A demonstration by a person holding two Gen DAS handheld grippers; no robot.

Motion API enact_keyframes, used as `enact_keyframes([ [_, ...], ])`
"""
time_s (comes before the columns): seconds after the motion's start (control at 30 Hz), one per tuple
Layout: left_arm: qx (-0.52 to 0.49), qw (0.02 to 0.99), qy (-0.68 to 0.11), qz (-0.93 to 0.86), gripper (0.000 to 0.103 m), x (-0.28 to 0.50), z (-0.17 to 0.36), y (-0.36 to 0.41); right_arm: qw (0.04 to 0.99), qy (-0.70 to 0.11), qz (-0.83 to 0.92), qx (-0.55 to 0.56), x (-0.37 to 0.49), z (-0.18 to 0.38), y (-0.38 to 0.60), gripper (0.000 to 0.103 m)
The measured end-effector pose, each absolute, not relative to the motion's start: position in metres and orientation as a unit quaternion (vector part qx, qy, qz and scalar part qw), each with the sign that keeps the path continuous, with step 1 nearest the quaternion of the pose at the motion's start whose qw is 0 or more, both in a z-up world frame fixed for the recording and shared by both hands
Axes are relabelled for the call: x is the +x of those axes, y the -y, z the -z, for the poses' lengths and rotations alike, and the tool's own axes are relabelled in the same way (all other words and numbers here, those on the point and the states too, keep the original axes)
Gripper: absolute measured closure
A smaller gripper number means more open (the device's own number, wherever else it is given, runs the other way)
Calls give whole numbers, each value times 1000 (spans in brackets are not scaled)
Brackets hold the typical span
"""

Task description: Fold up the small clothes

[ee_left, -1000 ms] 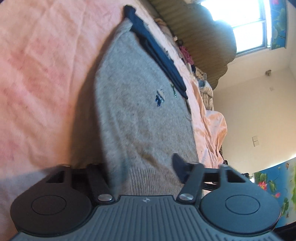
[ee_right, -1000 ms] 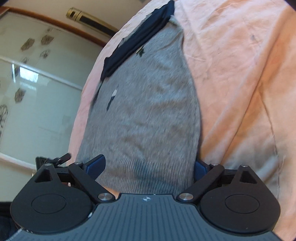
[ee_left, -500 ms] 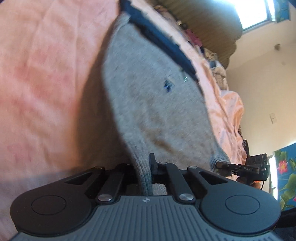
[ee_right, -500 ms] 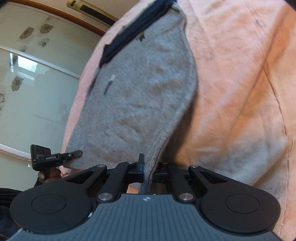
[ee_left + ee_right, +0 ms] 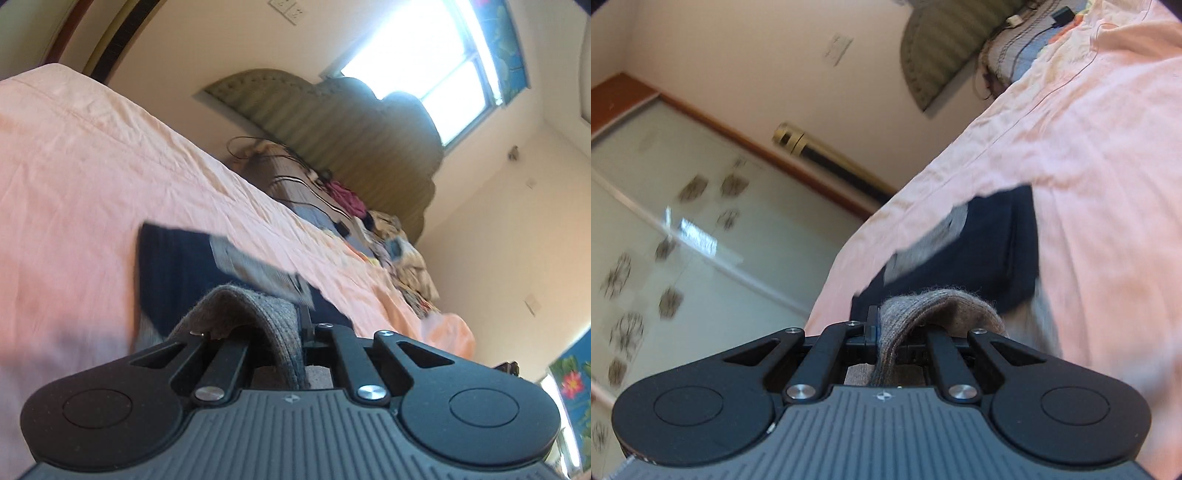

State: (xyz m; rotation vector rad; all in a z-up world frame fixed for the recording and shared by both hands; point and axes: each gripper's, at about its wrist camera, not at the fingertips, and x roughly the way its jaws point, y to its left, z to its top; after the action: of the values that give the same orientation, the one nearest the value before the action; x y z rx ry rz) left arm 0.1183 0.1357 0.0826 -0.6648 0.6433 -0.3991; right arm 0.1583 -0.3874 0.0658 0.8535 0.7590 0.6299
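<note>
Garment: we hold a grey knit sweater (image 5: 255, 310) by its ribbed hem; the rest of it lies ahead of us on the bed, partly blurred.
Navy part: a dark navy section (image 5: 990, 236) of the garment lies flat on the bed beyond the lifted hem, with a grey patch across it; we cannot tell whether it is a collar, a sleeve or a separate piece.
Left gripper (image 5: 301, 328): its fingers are closed tight on the hem, and the knit arches up and over the left linkage.
Right gripper (image 5: 886, 332): its fingers are likewise clamped on the hem, with a fold of knit bulging above them.
Position: both hem corners are raised off the bed and sit close to the navy section.
Progress: we judge the bottom-to-top fold to be under way; the hem is not yet laid down or released.
Remaining: we judge that the hem must be set on the upper part, let go and smoothed; further folds may follow.
Bed: a pink sheet (image 5: 92, 177) covers it.
Surroundings: a pile of assorted items (image 5: 391, 236) lies at the far end, before a green padded headboard (image 5: 354, 140) and a bright window (image 5: 417, 70).
</note>
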Motion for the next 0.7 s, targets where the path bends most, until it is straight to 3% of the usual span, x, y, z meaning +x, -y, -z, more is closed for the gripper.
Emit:
enact_keyframes([
  [0.13, -292, 894, -306, 147, 98, 200, -70, -128, 792, -358, -255, 425, 233, -45, 378, 91],
  [0.2, -275, 903, -314, 100, 98, 234, -56, -125, 786, -354, -227, 452, 265, -28, 376, 86],
  [0.23, -279, 898, -332, 71, 96, 249, -47, -126, 785, -358, -207, 462, 278, -19, 376, 70],
  [0.27, -294, 885, -360, 41, 95, 264, -37, -129, 782, -368, -181, 468, 286, -12, 375, 23],
  [0.3, -317, 868, -381, 19, 95, 270, -28, -134, 784, -379, -146, 470, 291, -6, 374, 3],
  [0.33, -341, 857, -386, 13, 92, 268, -22, -139, 788, -371, -135, 473, 288, -4, 374, 1],
  [0.4, -374, 854, -361, 16, 76, 249, -17, -149, 780, -352, -172, 489, 275, -2, 378, 2],
  [0.43, -375, 860, -347, 7, 52, 237, -20, -152, 779, -347, -182, 490, 264, -4, 380, 2],
  [0.47, -372, 868, -328, -8, 34, 220, -24, -157, 783, -345, -188, 483, 252, -6, 383, 2],
  [0.5, -369, 878, -304, -24, 9, 203, -27, -160, 789, -343, -194, 472, 239, -8, 386, 2],
  [0.57, -361, 892, -270, -43, 4, 170, -34, -170, 803, -343, -191, 447, 207, -14, 394, 2],
  [0.7, -385, 865, -322, -23, 4, 118, -22, -186, 815, -357, -176, 421, 138, -16, 411, 1],
])
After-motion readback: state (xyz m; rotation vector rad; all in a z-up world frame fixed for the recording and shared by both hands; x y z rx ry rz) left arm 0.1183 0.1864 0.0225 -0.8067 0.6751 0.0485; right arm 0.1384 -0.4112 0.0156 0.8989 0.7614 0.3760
